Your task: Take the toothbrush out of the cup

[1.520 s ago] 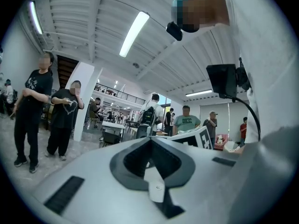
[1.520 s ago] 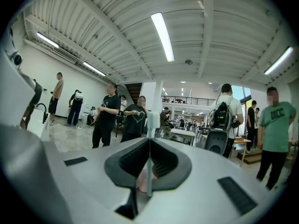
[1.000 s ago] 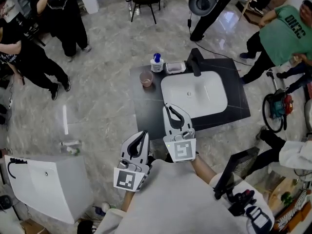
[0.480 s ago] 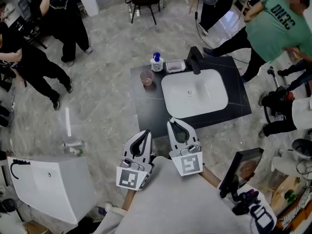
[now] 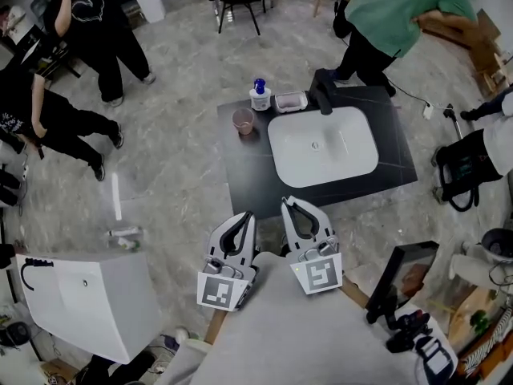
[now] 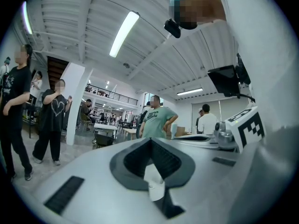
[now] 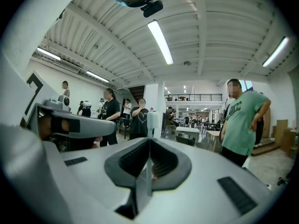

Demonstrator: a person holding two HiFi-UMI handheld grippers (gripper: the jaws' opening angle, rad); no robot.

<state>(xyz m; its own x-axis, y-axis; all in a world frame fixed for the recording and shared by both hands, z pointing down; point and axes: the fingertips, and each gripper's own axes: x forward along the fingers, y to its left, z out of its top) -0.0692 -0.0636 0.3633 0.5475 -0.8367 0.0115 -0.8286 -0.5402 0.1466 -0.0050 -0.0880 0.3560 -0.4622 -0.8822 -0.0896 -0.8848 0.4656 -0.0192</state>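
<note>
A pink cup (image 5: pixel 242 121) stands on the black counter (image 5: pixel 248 175), left of the white sink (image 5: pixel 322 145). Any toothbrush in it is too small to make out. Both grippers are held close to my body, short of the counter's near edge, and point level toward it. My left gripper (image 5: pixel 248 216) (image 6: pixel 150 140) is shut with nothing in it. My right gripper (image 5: pixel 286 204) (image 7: pixel 149 141) is shut too, and empty. Neither gripper view shows the cup; both look out over the room.
A soap bottle (image 5: pixel 259 96), a soap dish (image 5: pixel 290 101) and a black faucet (image 5: pixel 323 96) line the counter's far edge. A person in green (image 5: pixel 397 6) stands just behind it, others at the far left. A white basin unit (image 5: pixel 80 295) sits on the floor, lower left.
My right gripper has drawn back from over the counter's front edge toward my body and rolled a little. The left one has stayed put. The person in green walked round behind the counter.
</note>
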